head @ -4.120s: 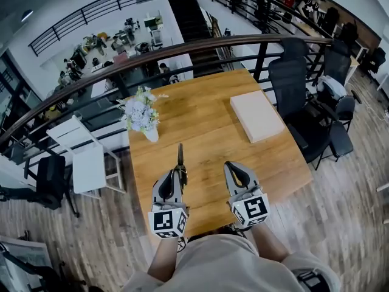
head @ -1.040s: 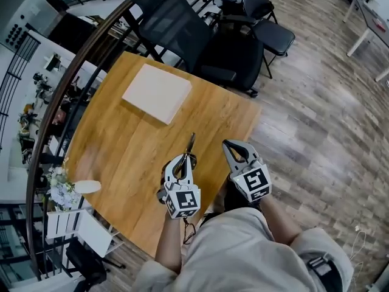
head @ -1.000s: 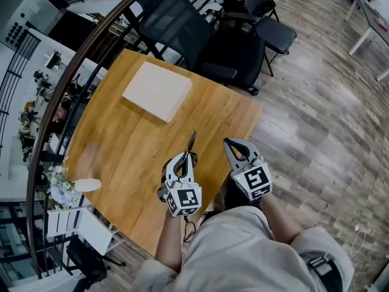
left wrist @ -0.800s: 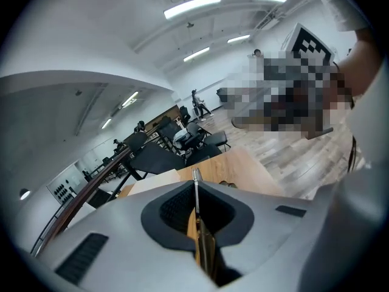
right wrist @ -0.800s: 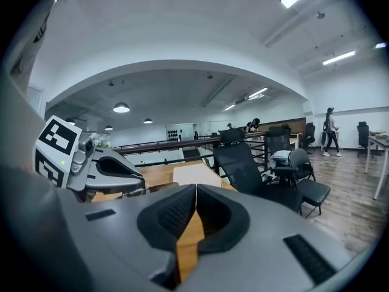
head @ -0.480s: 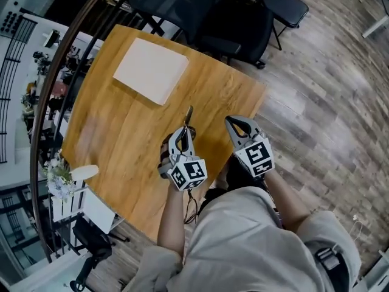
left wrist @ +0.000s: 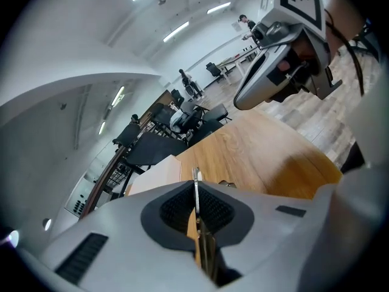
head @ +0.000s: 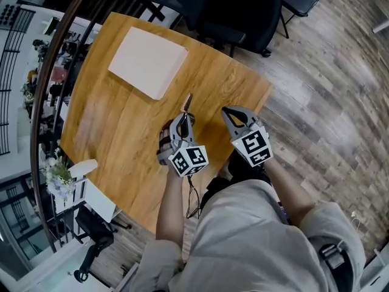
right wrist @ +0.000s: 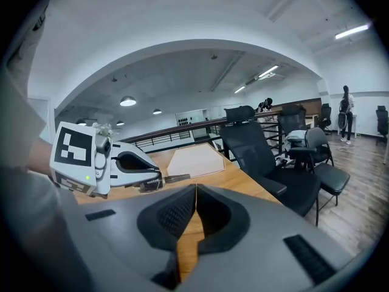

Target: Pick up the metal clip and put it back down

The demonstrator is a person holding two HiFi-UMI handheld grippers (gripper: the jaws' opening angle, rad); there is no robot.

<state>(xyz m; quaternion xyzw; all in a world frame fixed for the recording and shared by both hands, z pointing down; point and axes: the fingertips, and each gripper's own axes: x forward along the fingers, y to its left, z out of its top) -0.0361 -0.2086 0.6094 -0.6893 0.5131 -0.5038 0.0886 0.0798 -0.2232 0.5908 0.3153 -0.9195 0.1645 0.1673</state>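
The left gripper (head: 184, 117) has its fingers (left wrist: 174, 212) pressed shut on the clip (head: 188, 101). It holds the clip seemingly just clear of the worktop (head: 109, 120), tip pointing towards the box (head: 148, 61). To set it down well, I would lower it level onto bare wood short of the box, then part the fingers gently. The clip looks thin, flat and grey, edge-on between the pads. The right gripper (head: 226, 112), just beside, is closed on nothing.
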